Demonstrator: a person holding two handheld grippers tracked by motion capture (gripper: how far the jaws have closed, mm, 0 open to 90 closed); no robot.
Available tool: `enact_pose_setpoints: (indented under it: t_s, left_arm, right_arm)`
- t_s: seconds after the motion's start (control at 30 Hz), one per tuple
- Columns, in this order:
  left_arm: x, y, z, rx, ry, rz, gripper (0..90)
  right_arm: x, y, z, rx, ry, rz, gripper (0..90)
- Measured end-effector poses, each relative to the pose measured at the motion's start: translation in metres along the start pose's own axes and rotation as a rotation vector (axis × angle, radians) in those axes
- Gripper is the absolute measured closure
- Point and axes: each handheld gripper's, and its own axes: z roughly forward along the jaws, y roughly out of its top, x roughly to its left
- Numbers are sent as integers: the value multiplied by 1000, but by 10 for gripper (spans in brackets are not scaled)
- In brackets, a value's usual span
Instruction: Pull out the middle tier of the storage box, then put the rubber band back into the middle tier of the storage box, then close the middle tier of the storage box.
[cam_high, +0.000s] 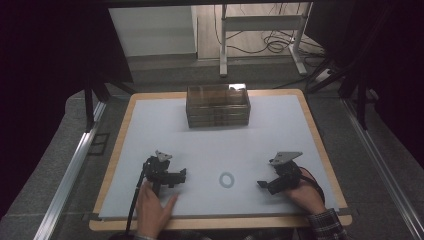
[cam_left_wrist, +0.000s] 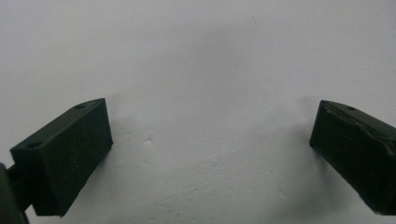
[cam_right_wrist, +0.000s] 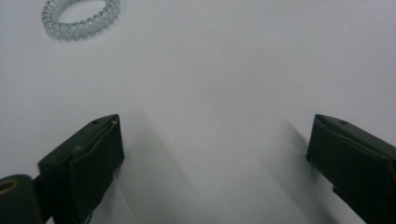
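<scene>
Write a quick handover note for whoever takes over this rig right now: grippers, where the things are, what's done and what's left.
Left gripper: open, jaws wide, nothing between them, low over the white mat.
Right gripper: open, empty, pointing toward the coil ring.
Clear coil ring: flat on the mat between the two grippers, untouched.
Brown drawer box: at the far edge of the mat, drawers look shut.
Done: nothing visibly handled.
Left: probably pick up the ring; the right gripper looks closest.
</scene>
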Motion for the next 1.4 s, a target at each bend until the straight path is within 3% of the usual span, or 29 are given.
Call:
enact_pose_setpoints:
  t_s: [1.13,1.4]
  left_arm:
    - [0,0,0,3,1,6,0]
    - [0,0,0,4,1,6,0]
  right_arm:
    - [3,1,2,0,-12,13,4]
    - [4,3,0,5,-12,9,52]
